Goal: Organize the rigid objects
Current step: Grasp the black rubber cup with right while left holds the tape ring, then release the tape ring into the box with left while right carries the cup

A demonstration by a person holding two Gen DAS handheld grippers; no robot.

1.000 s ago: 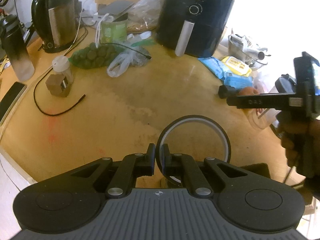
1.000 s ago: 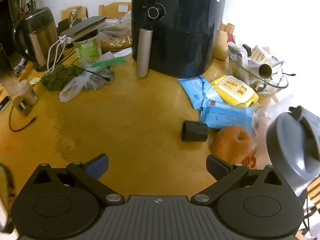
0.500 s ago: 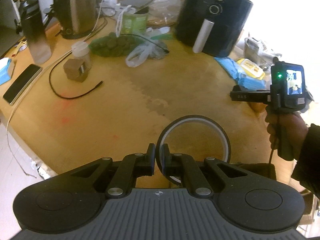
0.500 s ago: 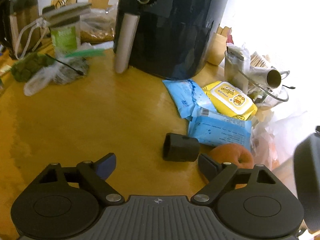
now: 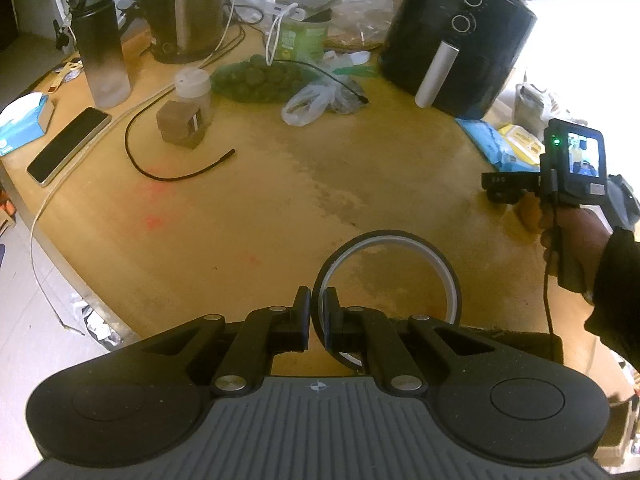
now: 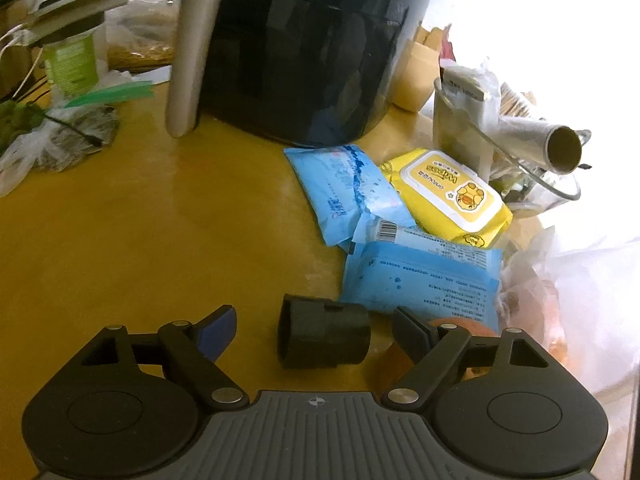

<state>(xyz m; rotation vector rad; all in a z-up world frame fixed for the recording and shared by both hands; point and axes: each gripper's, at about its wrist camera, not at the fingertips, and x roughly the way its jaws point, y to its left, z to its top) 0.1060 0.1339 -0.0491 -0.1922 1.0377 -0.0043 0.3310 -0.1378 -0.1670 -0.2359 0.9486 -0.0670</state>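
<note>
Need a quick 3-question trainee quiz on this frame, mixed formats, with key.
1. True or false: the left gripper is shut on the tape ring.
2. What lies between the right gripper's open fingers? A) orange B) black cylinder C) yellow wipes pack
3. Fill in: the big black appliance behind the wipes is an ____.

Key: 1 true; 2 B; 3 air fryer.

black cylinder (image 6: 323, 338), yellow wipes pack (image 6: 448, 196)
</note>
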